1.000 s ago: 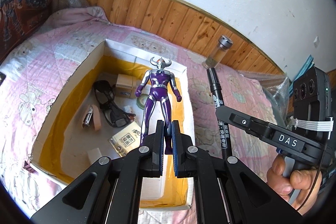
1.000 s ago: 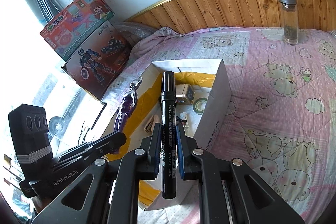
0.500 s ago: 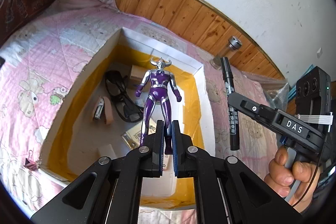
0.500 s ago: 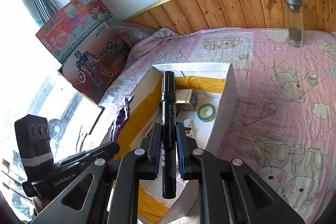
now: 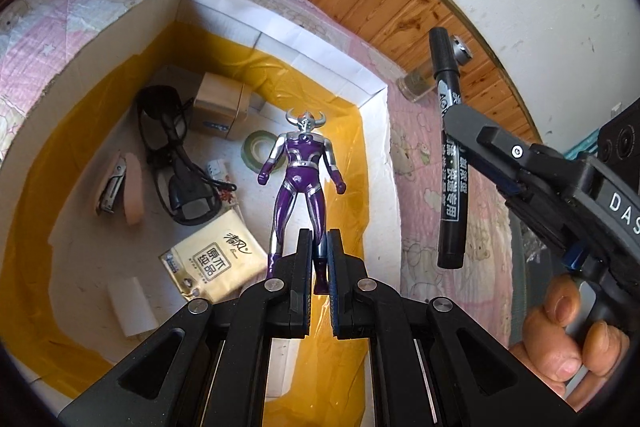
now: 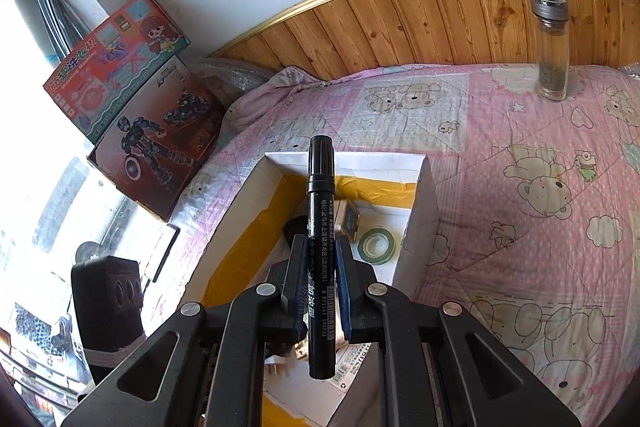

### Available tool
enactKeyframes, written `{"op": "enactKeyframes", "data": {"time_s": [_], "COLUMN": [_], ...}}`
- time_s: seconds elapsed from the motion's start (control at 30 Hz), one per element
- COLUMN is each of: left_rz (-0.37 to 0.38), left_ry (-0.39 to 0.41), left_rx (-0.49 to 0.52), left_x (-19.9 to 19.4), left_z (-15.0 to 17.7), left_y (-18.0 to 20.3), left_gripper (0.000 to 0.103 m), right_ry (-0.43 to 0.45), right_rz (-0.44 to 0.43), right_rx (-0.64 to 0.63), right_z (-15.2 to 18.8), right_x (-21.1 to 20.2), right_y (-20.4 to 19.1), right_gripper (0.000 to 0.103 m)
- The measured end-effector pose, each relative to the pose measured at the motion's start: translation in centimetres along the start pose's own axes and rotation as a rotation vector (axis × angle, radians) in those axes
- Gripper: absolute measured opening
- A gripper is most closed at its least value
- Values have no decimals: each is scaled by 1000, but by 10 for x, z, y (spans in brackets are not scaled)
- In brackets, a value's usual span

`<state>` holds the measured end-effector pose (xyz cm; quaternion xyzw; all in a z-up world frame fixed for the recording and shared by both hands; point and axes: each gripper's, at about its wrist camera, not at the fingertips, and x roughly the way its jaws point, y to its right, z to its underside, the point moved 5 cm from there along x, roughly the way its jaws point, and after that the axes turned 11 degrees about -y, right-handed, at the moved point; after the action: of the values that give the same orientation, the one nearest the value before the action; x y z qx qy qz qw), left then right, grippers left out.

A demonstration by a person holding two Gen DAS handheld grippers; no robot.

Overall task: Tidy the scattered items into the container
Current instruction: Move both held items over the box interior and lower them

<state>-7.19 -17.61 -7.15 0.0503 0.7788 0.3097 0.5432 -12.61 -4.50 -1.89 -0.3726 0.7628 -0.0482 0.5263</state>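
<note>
My left gripper is shut on the legs of a purple and silver action figure, which hangs upright over the inside of the white box with yellow lining. My right gripper is shut on a black marker, held lengthwise over the box. In the left wrist view the marker and the right gripper sit just right of the box's right wall, above the quilt.
Inside the box lie black glasses, a small brown carton, a green tape roll, a stapler and a tissue pack. A glass bottle stands by the wooden headboard. Toy boxes lean at the bed's left.
My left gripper has sunk toward the box with the figure, so the box fills more of its view. My right gripper has shifted over the box with the marker.
</note>
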Motion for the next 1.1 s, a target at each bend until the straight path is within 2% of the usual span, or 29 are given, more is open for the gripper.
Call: {"op": "enactKeyframes", "data": {"time_s": [0.23,0.4,0.53,0.67,0.77,1.1], "left_rz": [76,91,49,-28,-51,-40], "left_ry": [-62,-80,-60,-44,-36,-60], "left_rx": [-81,-139,-159,-118,-89,-87], "left_x": [22,32,35,37,36,37], "left_z": [-7,-5,-7,-9,-8,-8], "left_y": [-2,-3,-1,4,9,13], "left_gripper": [6,7,7,7,7,7], "right_ry": [-22,-60,-104,-132,-150,-231], "right_rz": [37,76,111,143,164,209], "right_rx": [-10,-41,-77,-120,-148,-229], "right_z": [-19,-23,-25,-28,-33,-39], "right_x": [13,27,41,51,58,82], "right_y": [2,3,4,2,0,-7], "right_gripper": [15,15,15,15,15,15]}}
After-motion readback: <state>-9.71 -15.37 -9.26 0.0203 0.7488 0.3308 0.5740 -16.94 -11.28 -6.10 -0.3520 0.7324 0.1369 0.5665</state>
